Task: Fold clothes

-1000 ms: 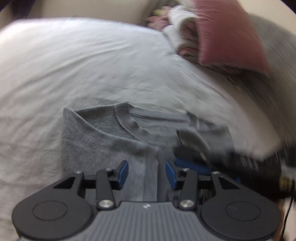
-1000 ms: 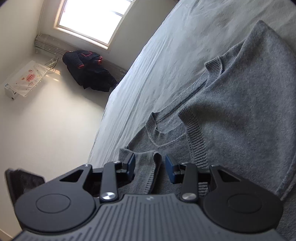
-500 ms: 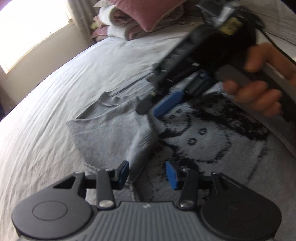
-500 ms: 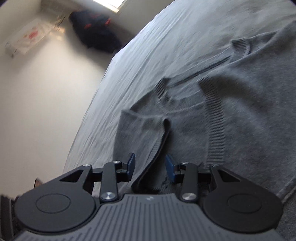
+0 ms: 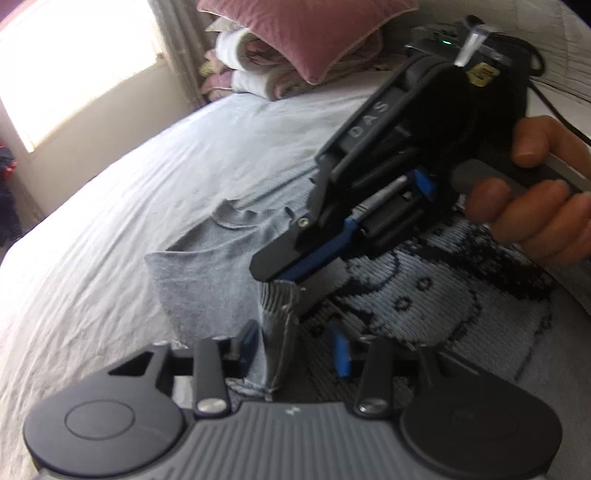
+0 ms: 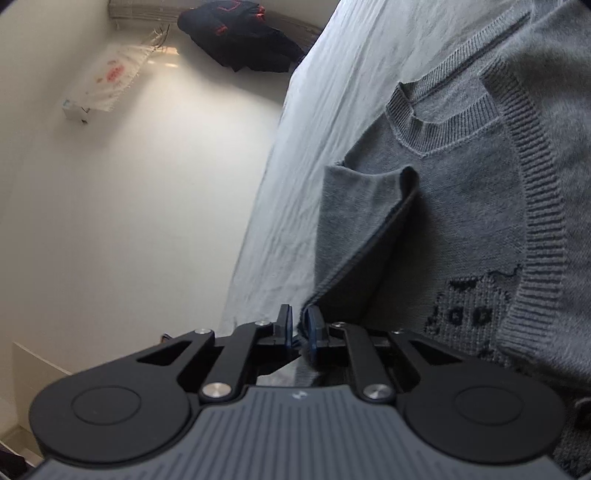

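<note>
Two grippers: right gripper (image 6: 300,326) pinches sweater (image 6: 461,206); left gripper (image 5: 295,349) spread.

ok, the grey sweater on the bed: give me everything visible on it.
The grey sweater is a knit with a ribbed round collar and ribbed band, plus a dark-and-pale knitted figure. It lies on the pale bedsheet, partly folded. The right hand-held gripper is shut on one raised edge; the left hand-held gripper stands open around that fabric.

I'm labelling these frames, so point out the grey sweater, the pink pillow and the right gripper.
grey sweater (image 6: 461,206): right wrist view, chest below the collar.
pink pillow (image 5: 310,33): left wrist view, middle of its face.
right gripper (image 5: 295,271): left wrist view, tips pinching the sweater.
</note>
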Tool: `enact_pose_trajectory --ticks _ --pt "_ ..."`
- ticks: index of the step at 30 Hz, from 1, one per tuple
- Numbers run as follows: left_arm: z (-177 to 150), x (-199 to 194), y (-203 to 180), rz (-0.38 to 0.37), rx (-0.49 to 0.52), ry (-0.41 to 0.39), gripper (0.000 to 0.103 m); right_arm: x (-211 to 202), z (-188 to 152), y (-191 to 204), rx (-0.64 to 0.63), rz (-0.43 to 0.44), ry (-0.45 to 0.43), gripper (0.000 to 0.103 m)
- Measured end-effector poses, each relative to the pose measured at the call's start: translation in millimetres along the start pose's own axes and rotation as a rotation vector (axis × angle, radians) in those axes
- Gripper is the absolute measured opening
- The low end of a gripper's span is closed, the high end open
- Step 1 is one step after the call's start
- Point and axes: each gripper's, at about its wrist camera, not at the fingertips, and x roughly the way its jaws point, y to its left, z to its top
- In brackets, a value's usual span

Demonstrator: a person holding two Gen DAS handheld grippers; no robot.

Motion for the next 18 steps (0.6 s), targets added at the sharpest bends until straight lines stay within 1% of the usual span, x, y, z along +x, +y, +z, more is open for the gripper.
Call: enact_pose_trajectory --ticks 1,2,3,5,6,7,9,11,12,14,15,16,18 --pt "1 4 0 0.013 -0.004 0.013 0.019 -1 0 0 0.0 -0.015 -0.003 0.013" --pt "1 7 0 0.026 -0.008 0.026 0.012 -1 0 0 -0.006 -0.05 -0.013 0.014" --pt "2 11 1 0.038 -0.012 0.039 0.007 -1 -1 0 -0.012 -0.086 -0.023 0.018" --pt "3 12 1 0.048 -0.027 0.041 0.005 0 -3 0 -0.029 -0.148 -0.051 0.021" --pt "4 11 2 0.048 -0.037 0.035 0.004 3 -5 0 -0.045 -0.167 -0.079 0.029" --pt "5 11 2 0.047 -0.046 0.031 0.004 5 -7 1 -0.061 -0.185 -0.107 0.035" --pt "7 10 3 0.041 -0.065 0.027 0.004 10 -12 1 -0.093 -0.221 -0.164 0.037" --pt "9 8 4 0.031 -0.093 0.02 0.004 14 -16 2 -0.124 -0.257 -0.22 0.038" --pt "11 6 6 0.026 -0.112 0.013 0.004 16 -18 3 -0.14 -0.275 -0.248 0.037" --pt "16 4 11 0.018 -0.151 -0.005 0.004 21 -22 3 -0.172 -0.311 -0.305 0.027" --pt "18 3 12 0.016 -0.168 -0.014 0.004 22 -23 4 -0.182 -0.324 -0.323 0.011" --pt "20 2 14 0.016 -0.179 -0.022 0.004 23 -23 4 -0.186 -0.332 -0.332 0.007" --pt "17 -3 10 0.025 -0.19 -0.03 0.004 23 -23 5 -0.193 -0.346 -0.349 0.005"
